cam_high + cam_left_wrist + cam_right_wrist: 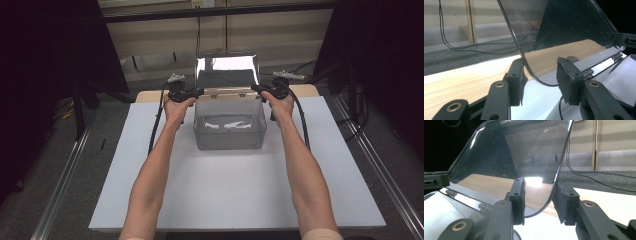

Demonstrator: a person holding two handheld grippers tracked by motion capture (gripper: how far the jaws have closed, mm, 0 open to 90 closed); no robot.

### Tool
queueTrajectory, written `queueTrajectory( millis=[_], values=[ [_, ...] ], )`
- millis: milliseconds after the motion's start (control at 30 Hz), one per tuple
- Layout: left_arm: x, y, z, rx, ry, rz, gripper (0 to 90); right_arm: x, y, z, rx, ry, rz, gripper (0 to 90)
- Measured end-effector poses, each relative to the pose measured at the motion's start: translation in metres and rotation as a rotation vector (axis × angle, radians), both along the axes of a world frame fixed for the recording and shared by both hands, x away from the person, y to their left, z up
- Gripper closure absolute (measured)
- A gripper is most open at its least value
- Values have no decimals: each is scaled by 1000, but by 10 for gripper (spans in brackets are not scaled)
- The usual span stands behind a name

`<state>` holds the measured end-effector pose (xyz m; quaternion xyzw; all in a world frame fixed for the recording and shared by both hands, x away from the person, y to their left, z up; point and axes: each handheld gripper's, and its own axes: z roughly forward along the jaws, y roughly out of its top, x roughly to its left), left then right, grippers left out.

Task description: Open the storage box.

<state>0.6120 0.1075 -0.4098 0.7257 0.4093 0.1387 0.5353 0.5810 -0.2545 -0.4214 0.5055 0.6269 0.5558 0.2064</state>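
A clear plastic box [230, 131] stands at the back middle of the white board, its hinged lid [227, 70] raised upright behind it. My left gripper [200, 92] is at the lid's left edge and my right gripper [255, 88] at its right edge. In the left gripper view the lid's curved corner [524, 62] runs between the jaws of the left gripper [541, 77], close by one pad, with a gap to the other. In the right gripper view the lid's edge [555, 180] lies between the spread jaws of the right gripper [540, 200], and neither pad presses on it.
The white board [235, 195] covers a wooden table [150, 95], whose far strip shows behind the box. Dark curtains hang at both sides. Metal rails [65, 175] run along the floor beside the table, and black cables [461, 47] lie on the carpet beyond.
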Motion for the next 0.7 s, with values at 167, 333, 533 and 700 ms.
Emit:
queueTrajectory(
  millis=[167, 333, 533, 700],
  values=[
    [0, 0, 1, 1, 12, 0, 579, 0, 0, 0, 6, 7, -1, 622],
    [1, -2, 1, -4, 27, 13, 561, 1, 0, 0, 7, 15, 3, 614],
    [1, -2, 1, 9, 38, 33, 524, 1, -1, -2, 31, 49, 1, 589],
    [1, -4, -2, -9, 51, -16, 584, 2, -2, -4, 65, 39, 22, 635]
  ],
)
